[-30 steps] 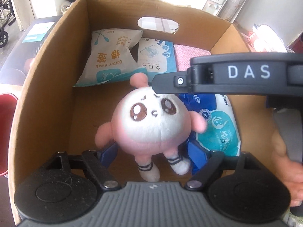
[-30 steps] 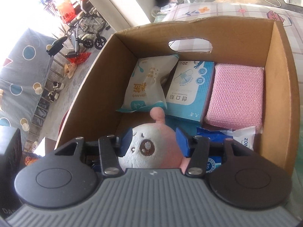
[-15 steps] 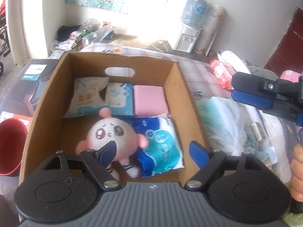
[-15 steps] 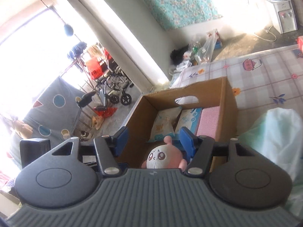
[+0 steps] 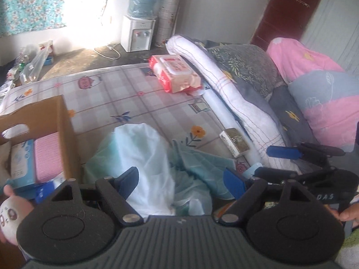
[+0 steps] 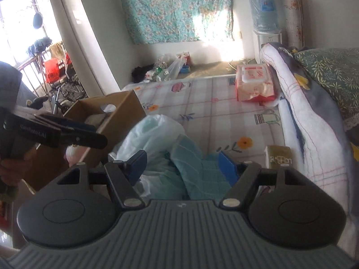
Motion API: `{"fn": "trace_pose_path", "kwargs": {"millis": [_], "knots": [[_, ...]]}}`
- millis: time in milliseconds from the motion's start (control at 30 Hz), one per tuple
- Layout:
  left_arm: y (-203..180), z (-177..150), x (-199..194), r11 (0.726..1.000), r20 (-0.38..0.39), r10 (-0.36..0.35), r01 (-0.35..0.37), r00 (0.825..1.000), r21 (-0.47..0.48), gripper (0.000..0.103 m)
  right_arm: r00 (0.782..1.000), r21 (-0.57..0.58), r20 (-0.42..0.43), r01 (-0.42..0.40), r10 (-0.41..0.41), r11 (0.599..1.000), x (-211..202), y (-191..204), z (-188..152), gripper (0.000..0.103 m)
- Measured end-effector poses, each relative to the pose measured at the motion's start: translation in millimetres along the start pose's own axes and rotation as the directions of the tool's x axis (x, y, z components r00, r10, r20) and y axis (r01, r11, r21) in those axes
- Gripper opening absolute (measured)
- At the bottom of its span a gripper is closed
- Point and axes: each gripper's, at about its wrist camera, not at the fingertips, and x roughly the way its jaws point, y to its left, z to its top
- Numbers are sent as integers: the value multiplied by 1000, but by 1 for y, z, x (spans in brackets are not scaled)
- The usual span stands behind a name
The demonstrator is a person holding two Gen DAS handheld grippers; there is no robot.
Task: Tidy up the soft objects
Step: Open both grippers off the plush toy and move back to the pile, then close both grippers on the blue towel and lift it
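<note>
Your left gripper (image 5: 180,180) hangs with its jaws wide and nothing between them, above the white bag (image 5: 143,161) and the teal cloth (image 5: 202,168) crumpled on the checked sheet (image 5: 125,103). Your right gripper (image 6: 182,164) is opening, also empty, over the same heap. Only the left view looks into the box (image 5: 65,134): a pink sponge (image 5: 48,157) lies against its near wall, a blue pack (image 5: 22,161) beside it, and the plush (image 5: 11,215) shows at the frame's left edge. The right view shows the box (image 6: 125,114) from outside, with just a pale bit of plush (image 6: 74,152) under the left gripper's arm, which your hand (image 6: 9,172) holds. Both views show the red wipes pack (image 5: 175,74) near the folded bedding (image 5: 235,103) and a small green box (image 5: 234,142) beside it. Only the right view shows the window (image 6: 20,22).
</note>
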Motion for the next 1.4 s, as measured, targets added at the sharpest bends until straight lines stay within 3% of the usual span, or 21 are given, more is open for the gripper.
{"fn": "trace_pose_path", "kwargs": {"millis": [167,400,667,800,967,1100,1267,1400], "knots": [[-28,26,68,998,-110,28,-21,994,59,76,994,-101,-103,-31,21,994,40,-36,-12,70],[-35,47,144,991,-245,100,-75,964,109,76,964,-280,-260,-128,54,951,103,-29,-3,81],[-29,52,203,997,-390,76,-63,918,48,76,914,-261,-402,-173,56,950,152,-40,-4,89],[-27,50,216,998,-424,57,-54,904,20,76,892,-252,-453,-128,0,959,167,-44,-13,90],[-30,47,228,997,-446,75,-75,892,18,68,895,-246,-446,-99,-22,964,167,-42,-17,88],[-37,46,229,996,-427,93,-87,900,34,63,904,-278,-423,-62,-64,959,160,-35,-21,80],[-38,46,226,998,-412,55,-58,910,5,35,917,-269,-394,-47,-66,962,152,-30,-22,60],[-40,48,220,998,-387,49,-57,921,-9,21,929,-248,-366,-36,-59,968,141,-22,-24,39]]}}
